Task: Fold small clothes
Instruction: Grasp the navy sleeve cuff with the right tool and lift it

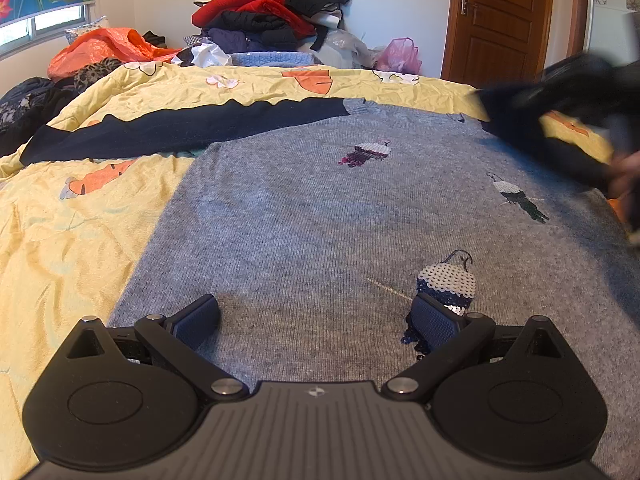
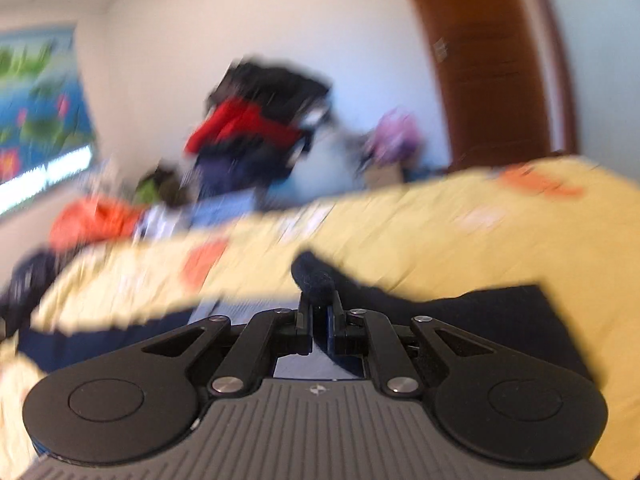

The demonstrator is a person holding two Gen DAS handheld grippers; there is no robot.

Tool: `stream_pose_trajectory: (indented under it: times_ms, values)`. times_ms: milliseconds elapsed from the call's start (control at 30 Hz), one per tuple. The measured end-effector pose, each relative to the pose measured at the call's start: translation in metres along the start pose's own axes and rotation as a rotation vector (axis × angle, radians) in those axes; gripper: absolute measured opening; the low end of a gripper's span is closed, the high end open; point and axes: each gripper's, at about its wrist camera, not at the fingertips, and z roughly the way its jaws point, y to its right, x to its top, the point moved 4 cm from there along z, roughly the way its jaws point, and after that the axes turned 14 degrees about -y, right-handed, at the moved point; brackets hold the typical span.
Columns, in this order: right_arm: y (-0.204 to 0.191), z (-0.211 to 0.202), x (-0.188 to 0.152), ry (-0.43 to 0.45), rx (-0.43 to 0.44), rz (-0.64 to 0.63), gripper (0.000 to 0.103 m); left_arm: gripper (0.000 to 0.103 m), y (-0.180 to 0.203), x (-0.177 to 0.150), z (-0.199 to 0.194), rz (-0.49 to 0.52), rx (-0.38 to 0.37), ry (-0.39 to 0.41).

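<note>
The grey sweater (image 1: 320,208) lies flat mid-frame on the yellow quilt (image 1: 60,240), unfolded; the left gripper (image 1: 316,316) hovers wide open, empty, while the right gripper (image 2: 319,312) pinches the dark sleeve (image 2: 316,276), starting the first fold

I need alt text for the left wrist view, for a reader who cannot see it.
A grey sweater with sequin birds and a navy sleeve lies flat on a yellow quilt. The open left gripper hovers over its hem; clothes pile behind.
</note>
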Motion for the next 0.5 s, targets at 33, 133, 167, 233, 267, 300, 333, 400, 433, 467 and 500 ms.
stream_pose_trajectory:
  times_ms: [33,133,167,233,267,300,333,400,433,467,500]
  values:
    - [-0.005,0.013,-0.007,-0.039,-0.026,-0.009,0.013,0.103,0.0,0.0,0.0,0.0,0.0,0.0]
    - [-0.013,0.011,-0.024,-0.117,-0.062,0.017,0.055,0.103,0.001,0.001,0.0,0.01,-0.005,-0.003]
    - [-0.01,-0.003,-0.029,-0.076,-0.041,0.049,0.064,0.103,0.001,0.003,0.0,0.019,-0.008,-0.008]
    - [-0.001,-0.036,-0.046,0.02,0.044,0.101,0.079,0.103,0.003,0.012,-0.002,0.029,-0.035,-0.021]
    - [0.004,-0.05,-0.053,0.042,0.079,0.125,0.087,0.103,0.004,0.021,-0.005,0.02,-0.067,-0.017]
    - [0.01,-0.057,-0.059,0.051,0.108,0.143,0.091,0.103,0.006,0.033,-0.009,-0.001,-0.113,-0.004]
    - [0.014,-0.059,-0.065,0.05,0.121,0.15,0.091,0.103,0.008,0.049,-0.013,-0.034,-0.177,0.01]
    - [0.018,-0.062,-0.08,0.027,0.093,0.139,0.09,0.103,0.016,0.084,-0.012,-0.109,-0.373,-0.002]
    - [0.022,-0.059,-0.084,0.013,0.072,0.124,0.09,0.103,0.021,0.101,-0.005,-0.133,-0.497,-0.035]
    - [0.023,-0.055,-0.09,-0.003,0.05,0.118,0.089,0.103,0.028,0.118,0.007,-0.158,-0.609,-0.082]
    - [0.025,-0.052,-0.093,-0.025,0.042,0.134,0.087,0.103,0.035,0.132,0.021,-0.183,-0.672,-0.129]
